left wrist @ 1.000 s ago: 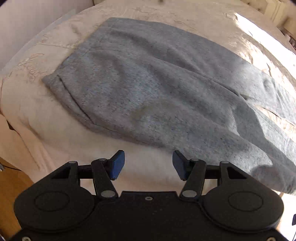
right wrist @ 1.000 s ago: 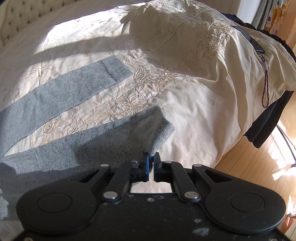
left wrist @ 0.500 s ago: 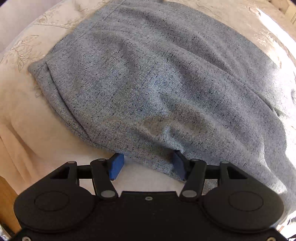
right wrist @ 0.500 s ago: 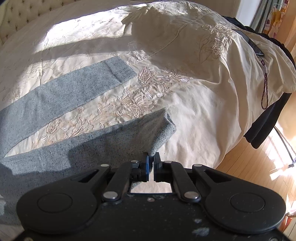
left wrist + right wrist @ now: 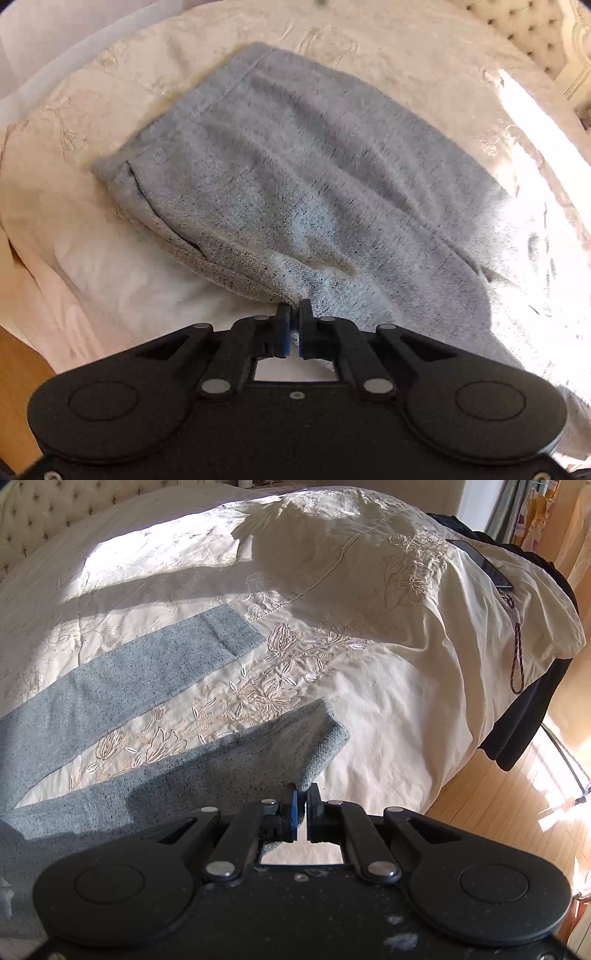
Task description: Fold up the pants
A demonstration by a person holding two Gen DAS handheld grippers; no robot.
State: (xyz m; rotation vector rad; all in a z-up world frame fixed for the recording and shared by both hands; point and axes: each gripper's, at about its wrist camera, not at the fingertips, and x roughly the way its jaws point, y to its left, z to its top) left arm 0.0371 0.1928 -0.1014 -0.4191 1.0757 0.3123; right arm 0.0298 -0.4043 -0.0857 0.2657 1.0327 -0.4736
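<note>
Pants [image 5: 295, 177]: grey-blue, dark-flecked weave. Bedspread [image 5: 332, 602]: cream, tan floral embroidery. Gripper bodies black, pads [image 5: 293, 808] blue. Headboard [image 5: 524, 26]: cream, tufted. Floor [image 5: 509, 805]: honey wood. Cord [image 5: 517, 653]: maroon.

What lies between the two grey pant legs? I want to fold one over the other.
Only bare embroidered bedspread between the far leg and near leg, seen in the right wrist view.
</note>
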